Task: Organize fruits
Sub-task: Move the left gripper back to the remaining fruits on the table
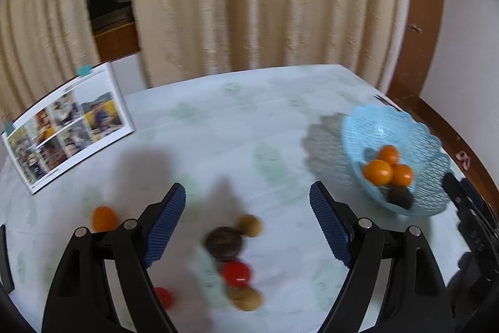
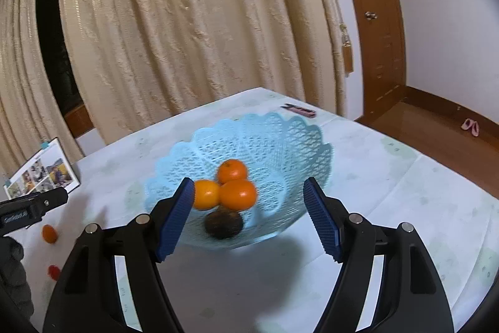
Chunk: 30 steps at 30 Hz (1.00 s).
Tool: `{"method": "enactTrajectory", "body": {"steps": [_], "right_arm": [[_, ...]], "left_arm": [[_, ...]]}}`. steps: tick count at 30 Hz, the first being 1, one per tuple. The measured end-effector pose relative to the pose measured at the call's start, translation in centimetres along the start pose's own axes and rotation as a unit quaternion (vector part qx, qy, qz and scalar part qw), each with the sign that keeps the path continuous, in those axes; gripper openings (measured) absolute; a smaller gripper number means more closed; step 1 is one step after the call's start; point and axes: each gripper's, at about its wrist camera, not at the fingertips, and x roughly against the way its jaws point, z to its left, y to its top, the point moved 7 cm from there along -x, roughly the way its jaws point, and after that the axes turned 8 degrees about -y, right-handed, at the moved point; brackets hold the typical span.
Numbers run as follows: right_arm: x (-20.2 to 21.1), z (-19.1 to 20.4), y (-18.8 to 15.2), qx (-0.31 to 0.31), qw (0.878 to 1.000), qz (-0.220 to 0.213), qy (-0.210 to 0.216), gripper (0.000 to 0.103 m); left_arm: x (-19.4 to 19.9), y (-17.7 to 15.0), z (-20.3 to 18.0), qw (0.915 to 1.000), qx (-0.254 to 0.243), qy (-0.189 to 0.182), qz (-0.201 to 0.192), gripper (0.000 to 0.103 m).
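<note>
Bench [image 1: 280, 120]: white cloth, faint pale-green leaf print. Basket [image 2: 280, 145]: light blue, openwork lattice, scalloped rim. In it, three oranges [image 2: 237, 194] in bright orange, plus one dark brown fruit [image 2: 223, 223]. Loose on the bench: orange one [image 1: 104, 219], two red [image 1: 236, 273], two tan-brown [image 1: 249, 225], one dark brown [image 1: 223, 242], possibly with a purplish tint, blurred. Left claw [image 1: 248, 227] and right claw [image 2: 249, 219]: black frames, blue ribbed pads. Curtain [image 2: 187, 36]: cream, textured vertical folds. Photo booklet [image 1: 68, 127]: multicoloured photo grid, teal tabs.
</note>
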Motion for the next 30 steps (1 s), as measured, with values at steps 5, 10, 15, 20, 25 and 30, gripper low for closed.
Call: {"method": "enactTrajectory", "body": {"steps": [5,10,15,20,25,30], "right_arm": [[0.6,1.6,-0.4,0.005,1.000,0.007,0.028,0.074],[1.0,2.8,-1.0,0.009,0.998,0.019,0.051,0.074],[1.2,3.7,-1.6,0.018,0.997,0.027,0.066,0.074],[1.1,4.8,-2.2,0.032,0.996,0.034,0.075,0.074],[0.9,5.0,-2.5,0.037,0.996,0.037,0.077,0.074],[0.8,5.0,-2.6,0.037,0.995,0.040,0.078,0.074]], "left_arm": [[0.7,-0.1,3.8,0.9992,0.028,0.026,-0.003,0.081],[0.6,-0.3,6.5,0.9979,0.050,0.040,0.002,0.081],[-0.5,-1.1,8.2,0.9961,0.074,0.041,0.023,0.081],[-1.9,-2.8,6.7,0.9964,0.064,0.013,0.054,0.080],[-3.1,-4.1,4.3,0.9950,0.048,-0.030,0.081,0.080],[-3.9,-5.3,3.4,0.9930,0.042,-0.047,0.100,0.070]]}}
